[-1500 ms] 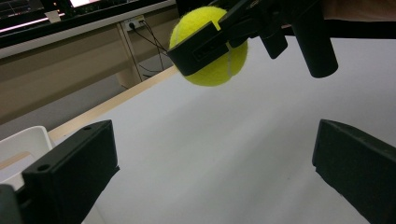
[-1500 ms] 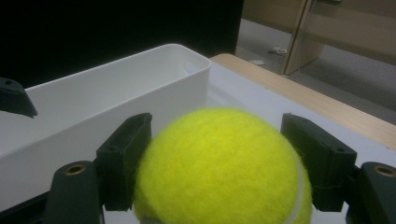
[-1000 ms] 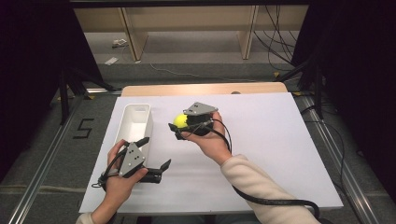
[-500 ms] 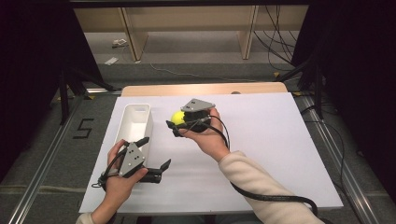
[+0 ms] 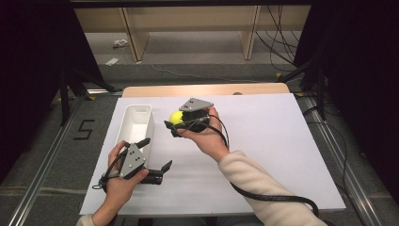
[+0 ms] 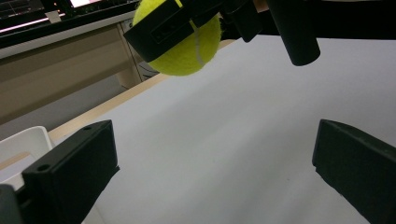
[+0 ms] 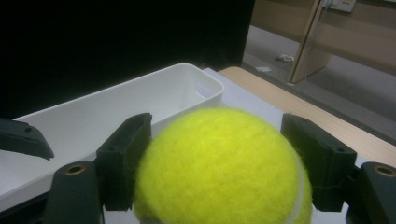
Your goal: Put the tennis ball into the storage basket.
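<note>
Two tools we see: the right tool is clamped on the tennis ball, held above the counter just beside the white bin; the left tool gapes wide, empty, nearer us.

Between the right gripper, closed on the tennis ball, and the white bin a narrow strip of bare white table is left, with nothing seen standing in it. The bin's open top appears unobstructed, though its floor is only partly seen. At the bin's near end the passage is blocked by the left gripper, whose jaws are spread wide.
</note>
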A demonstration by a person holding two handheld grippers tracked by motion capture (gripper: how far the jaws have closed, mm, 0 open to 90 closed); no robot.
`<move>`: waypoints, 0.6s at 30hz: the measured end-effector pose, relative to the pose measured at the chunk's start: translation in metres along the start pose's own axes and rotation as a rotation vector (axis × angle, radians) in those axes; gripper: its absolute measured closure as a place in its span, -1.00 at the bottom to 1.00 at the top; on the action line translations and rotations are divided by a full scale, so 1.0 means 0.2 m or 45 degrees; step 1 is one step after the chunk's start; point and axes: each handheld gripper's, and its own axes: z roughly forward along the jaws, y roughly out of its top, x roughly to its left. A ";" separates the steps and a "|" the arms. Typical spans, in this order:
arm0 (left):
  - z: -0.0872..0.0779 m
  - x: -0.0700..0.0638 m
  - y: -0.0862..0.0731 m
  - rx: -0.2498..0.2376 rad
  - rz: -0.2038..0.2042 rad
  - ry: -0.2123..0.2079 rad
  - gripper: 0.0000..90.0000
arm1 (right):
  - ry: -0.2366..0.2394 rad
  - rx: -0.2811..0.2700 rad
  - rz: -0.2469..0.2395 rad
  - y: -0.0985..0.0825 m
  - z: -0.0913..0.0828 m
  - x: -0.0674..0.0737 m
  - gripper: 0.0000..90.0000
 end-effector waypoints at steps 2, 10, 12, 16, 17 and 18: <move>0.00 0.00 0.00 0.001 0.000 0.000 -1.00 | 0.002 0.000 0.000 0.01 0.00 0.00 -0.39; 0.00 0.00 0.00 0.001 0.002 -0.003 -1.00 | 0.011 0.003 -0.005 0.02 0.01 0.01 -0.39; 0.00 0.00 0.00 0.002 0.003 -0.002 -1.00 | 0.012 0.003 -0.006 0.02 0.02 0.01 -0.39; 0.00 0.00 0.00 0.002 0.003 -0.003 -1.00 | 0.017 0.005 -0.008 0.03 0.03 0.02 -0.39; 0.00 0.00 0.00 0.002 0.004 -0.003 -1.00 | 0.018 0.007 -0.003 0.03 0.03 0.02 -0.39; 0.00 0.00 0.00 0.002 0.003 -0.003 -1.00 | 0.021 0.006 -0.004 0.03 0.03 0.03 -0.39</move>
